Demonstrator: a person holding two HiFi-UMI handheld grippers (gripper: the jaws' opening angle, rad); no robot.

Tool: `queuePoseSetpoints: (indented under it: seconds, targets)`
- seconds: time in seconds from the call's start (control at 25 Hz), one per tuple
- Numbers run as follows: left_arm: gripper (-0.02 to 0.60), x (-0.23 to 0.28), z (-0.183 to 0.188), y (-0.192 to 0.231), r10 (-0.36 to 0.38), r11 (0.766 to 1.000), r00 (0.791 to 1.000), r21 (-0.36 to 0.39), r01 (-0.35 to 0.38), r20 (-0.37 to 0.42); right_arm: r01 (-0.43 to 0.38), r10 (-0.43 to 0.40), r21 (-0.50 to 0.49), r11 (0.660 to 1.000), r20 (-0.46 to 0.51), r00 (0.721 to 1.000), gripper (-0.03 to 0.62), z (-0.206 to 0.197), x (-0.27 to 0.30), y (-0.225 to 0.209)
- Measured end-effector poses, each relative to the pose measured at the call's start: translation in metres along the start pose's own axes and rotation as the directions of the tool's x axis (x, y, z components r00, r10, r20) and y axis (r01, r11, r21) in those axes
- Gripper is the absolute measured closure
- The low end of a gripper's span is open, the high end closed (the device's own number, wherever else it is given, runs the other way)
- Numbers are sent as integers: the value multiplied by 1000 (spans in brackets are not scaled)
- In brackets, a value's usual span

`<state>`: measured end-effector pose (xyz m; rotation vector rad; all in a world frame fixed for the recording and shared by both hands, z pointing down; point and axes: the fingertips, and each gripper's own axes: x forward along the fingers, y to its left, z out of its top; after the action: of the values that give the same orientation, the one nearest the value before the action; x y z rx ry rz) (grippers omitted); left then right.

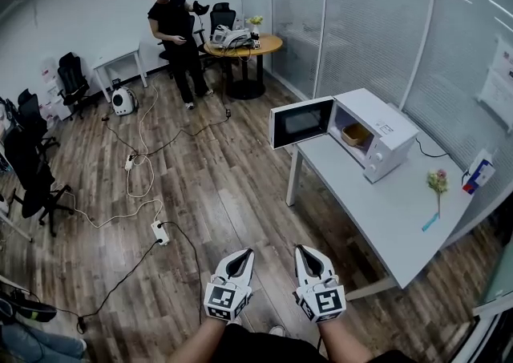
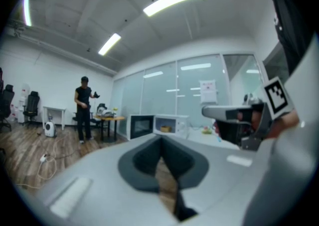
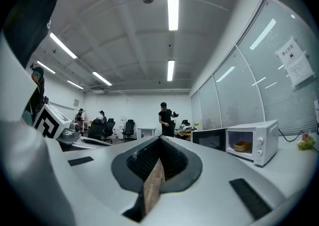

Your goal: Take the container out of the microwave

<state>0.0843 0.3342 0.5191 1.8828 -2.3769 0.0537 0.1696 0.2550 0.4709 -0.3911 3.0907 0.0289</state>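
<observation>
Wood-floor (image 1: 232,193) office with frosted glass partition (image 1: 377,25) ahead and to the right of both tools. Held left gripper (image 1: 245,256) and right gripper (image 1: 303,251) low, side by side, roughly level, tips pointing forward. Kept left gripper's jaws pressed together with nothing between, only a sliver of floor visible through the slot behind the tips. Kept right gripper's jaws closed tip to tip as well, also empty.

Saw white table (image 1: 377,209) ahead-right of right gripper, near but not touched. Spotted white microwave (image 1: 389,133) on far end of that table, well ahead and right of both grippers, with door (image 1: 300,123) swung wide open on the side nearer left gripper's line. Found tan container (image 1: 355,135) inside the microwave cavity, untouched, well apart from either gripper. Noted pink flower (image 1: 438,183) lying on table right of microwave, farther right of right gripper.

Logged white cables (image 1: 140,169) and power strip (image 1: 160,232) on floor ahead-left of left gripper. Saw person in black (image 1: 175,33) standing far ahead of left gripper beside round wooden table (image 1: 268,45). Counted black office chairs (image 1: 72,81) along the wall far left of left gripper.
</observation>
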Motion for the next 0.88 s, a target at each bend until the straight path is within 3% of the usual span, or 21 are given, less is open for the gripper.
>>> queuePoseSetpoints:
  seconds: [0.2,0.56,0.88]
  targets:
    - [577,28,-2,16,-14,1000,1000,-13,14,0,-39,39,-15,999,-7,999,599,-4,29,-8]
    - [577,100,18,82,-64,998,997,8,64,34,-12,12,-35,999,-8,1000,599,-2,117,-30]
    - [577,130,26,127,-136,991,990,17,135,45,14,-16,-69,998,-37,999,599,-11,175,-29]
